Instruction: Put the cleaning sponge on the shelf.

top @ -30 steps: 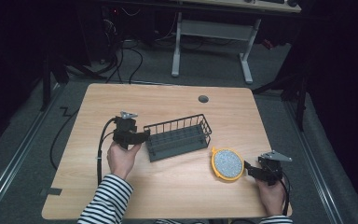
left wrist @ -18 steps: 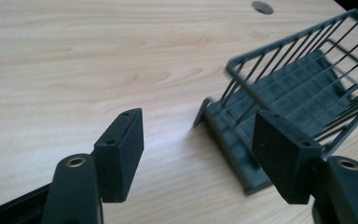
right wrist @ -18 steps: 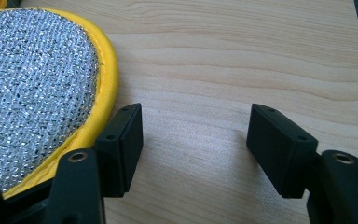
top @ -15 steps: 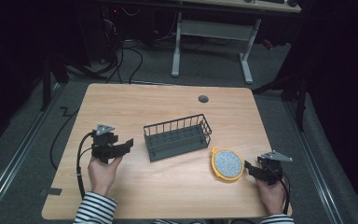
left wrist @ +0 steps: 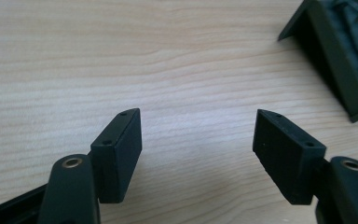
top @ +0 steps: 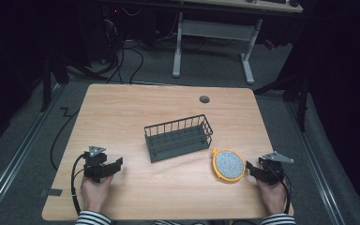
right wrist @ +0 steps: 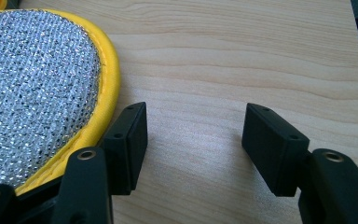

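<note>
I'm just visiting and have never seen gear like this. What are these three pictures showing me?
There is no robot: a person holds a two-jaw gripper in each hand. The high view looks down on a wooden table. On it sit a dark wire basket and a round yellow-rimmed scrubber. The left gripper and the right gripper each carry a camera looking along their own black jaws. Both stand open and hold nothing; the right one sits just beside the scrubber.

A dark wire basket sits upright at the frame's centre, tilted slightly. Just beside its lower right, a round silver scrubber with yellow rim lies flat.
</note>
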